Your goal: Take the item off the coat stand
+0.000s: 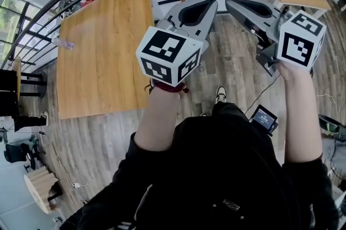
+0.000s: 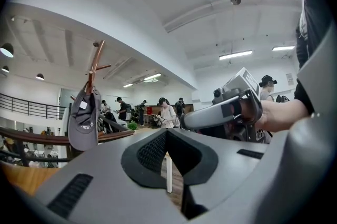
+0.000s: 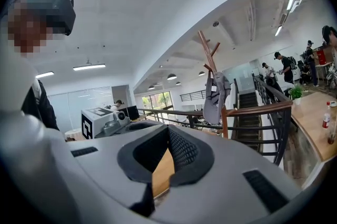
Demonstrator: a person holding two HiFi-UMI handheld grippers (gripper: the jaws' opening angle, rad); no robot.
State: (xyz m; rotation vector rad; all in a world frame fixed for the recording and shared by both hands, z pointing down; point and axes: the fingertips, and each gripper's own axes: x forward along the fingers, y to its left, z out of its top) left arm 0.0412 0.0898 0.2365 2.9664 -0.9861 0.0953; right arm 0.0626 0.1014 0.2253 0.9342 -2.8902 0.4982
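Fingers (image 2: 151, 153) of the left gripper (image 2: 167, 133) are clenched together with nothing between them, and the right gripper (image 3: 168, 131) is closed and empty in the same way. Both are held out in front of the person, about level. The biggest thing around is the wooden worktop (image 1: 102, 51), which lies below and to the left in the head view and carries nothing the task needs. Beyond it runs a dark railing (image 3: 253, 112) with a wooden top rail, and near that railing stands the coat stand (image 3: 209, 52), a slim wooden pole that forks at the top. A grey cap (image 3: 215, 97) hangs from the pole just under the fork, with its crown drooping and a small white tag (image 3: 212, 88) on it. It is well apart from both grippers, off to the left of the fingers in the left gripper view and up and to the right of them in the right gripper view. By my reading the task is at the approach step, since neither gripper touches the cap and it is not yet off the stand. The next move probably calls for one gripper to turn toward the stand and release its fingers. It would then close in on the cap's loose cloth or brim, pinch it, and lift upward so the cap clears whatever holds it instead of tugging the light pole over.
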